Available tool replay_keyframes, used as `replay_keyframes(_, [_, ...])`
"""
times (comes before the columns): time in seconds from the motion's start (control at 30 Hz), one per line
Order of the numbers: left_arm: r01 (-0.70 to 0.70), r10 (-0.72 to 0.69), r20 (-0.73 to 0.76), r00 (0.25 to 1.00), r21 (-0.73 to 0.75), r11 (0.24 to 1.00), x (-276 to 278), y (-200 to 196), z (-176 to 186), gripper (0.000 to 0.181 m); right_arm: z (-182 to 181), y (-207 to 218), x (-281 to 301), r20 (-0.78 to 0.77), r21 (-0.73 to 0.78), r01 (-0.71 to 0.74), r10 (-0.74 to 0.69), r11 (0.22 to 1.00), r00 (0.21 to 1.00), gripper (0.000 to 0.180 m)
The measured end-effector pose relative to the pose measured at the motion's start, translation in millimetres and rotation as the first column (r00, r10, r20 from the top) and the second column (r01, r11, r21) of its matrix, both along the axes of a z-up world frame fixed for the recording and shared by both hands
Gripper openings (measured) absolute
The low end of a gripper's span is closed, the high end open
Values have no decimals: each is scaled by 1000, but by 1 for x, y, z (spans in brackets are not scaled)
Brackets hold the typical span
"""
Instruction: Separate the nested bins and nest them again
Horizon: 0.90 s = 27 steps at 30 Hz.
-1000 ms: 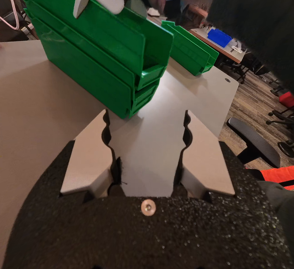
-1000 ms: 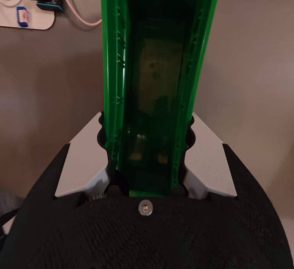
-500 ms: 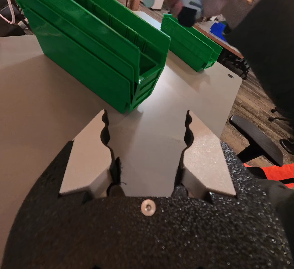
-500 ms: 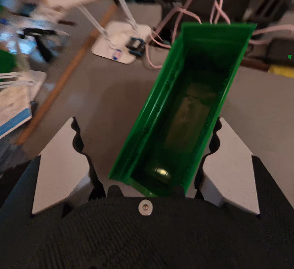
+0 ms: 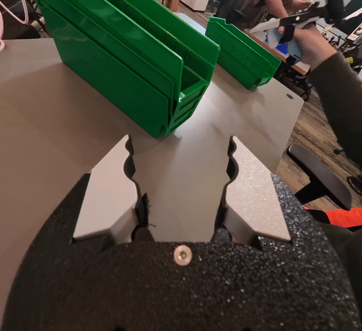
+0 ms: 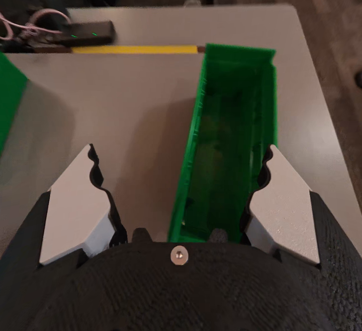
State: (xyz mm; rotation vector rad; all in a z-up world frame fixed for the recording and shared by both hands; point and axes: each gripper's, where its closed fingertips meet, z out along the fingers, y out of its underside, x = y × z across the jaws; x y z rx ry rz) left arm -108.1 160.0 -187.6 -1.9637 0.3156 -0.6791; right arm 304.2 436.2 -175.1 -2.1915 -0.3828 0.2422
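While 2 grippers gape, cables (image 6: 29, 29) (pink) trail.

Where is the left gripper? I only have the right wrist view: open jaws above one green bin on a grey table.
Observer: The left gripper holds nothing; its jaws stand wide apart over the bare table.
Reviewer: What is the green edge at my far left?
Observer: Probably the stack of nested bins, which stands just ahead of the left gripper without touching it.
Reviewer: Does my gripper touch its bin?
Observer: Apparently not. The hand holding the right gripper appears raised above the separate bin.
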Motion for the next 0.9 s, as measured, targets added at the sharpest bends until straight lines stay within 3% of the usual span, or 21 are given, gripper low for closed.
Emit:
replay_keyframes(0.2, [36, -36, 5, 999, -44, 998, 11, 4, -12, 94, -44, 35, 50, 80, -232, 103, -87, 967, 993, 160])
replay_keyframes(0.37, [36, -35, -54, 998, 7, 999, 14, 12, -15, 75, -87, 36, 50, 124, -452, 112, -62, 885, 990, 160])
replay_keyframes(0.5, [40, -39, -30, 999, 17, 999, 16, 16, -15, 77, -93, 31, 51, 201, -524, 100, 9, 846, 980, 160])
replay_keyframes(0.73, [42, -42, -18, 999, -12, 999, 14, 16, -21, 81, -89, 20, 48, 218, -580, 71, 71, 812, 973, 121])
replay_keyframes(0.9, [39, -39, 12, 999, 14, 999, 12, 12, -10, 81, -81, 12, 38, 178, -585, 87, 23, 806, 984, 110])
